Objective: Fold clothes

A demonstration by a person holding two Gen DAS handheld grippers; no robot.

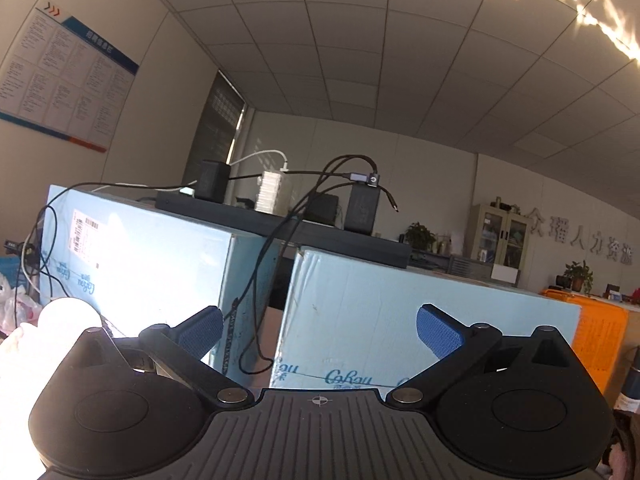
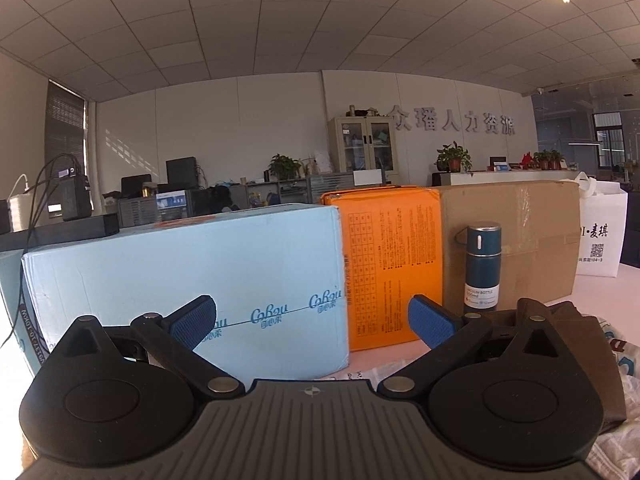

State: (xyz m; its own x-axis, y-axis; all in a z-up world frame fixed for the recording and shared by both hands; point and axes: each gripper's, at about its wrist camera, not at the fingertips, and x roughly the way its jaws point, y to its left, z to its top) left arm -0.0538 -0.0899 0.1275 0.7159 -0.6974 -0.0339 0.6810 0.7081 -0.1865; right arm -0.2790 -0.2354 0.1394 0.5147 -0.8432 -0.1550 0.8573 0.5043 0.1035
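Note:
My left gripper [image 1: 319,326] is open, its blue-padded fingers wide apart with nothing between them, pointing at light blue boxes [image 1: 400,320]. My right gripper [image 2: 311,320] is open too and holds nothing. A folded brown garment [image 2: 592,344] lies on the table at the right, partly behind the right gripper's body, on top of crinkled printed plastic packaging [image 2: 624,400]. A bright white cloth-like patch [image 1: 16,380] shows at the lower left of the left wrist view, too overexposed to identify.
Light blue cartons [image 2: 192,280], an orange box [image 2: 392,264] and a brown carton [image 2: 516,236] wall off the far side of the table. A teal bottle [image 2: 483,268] stands before the brown carton. Chargers and cables [image 1: 280,200] sit atop the blue boxes. A white bag [image 2: 600,232] stands far right.

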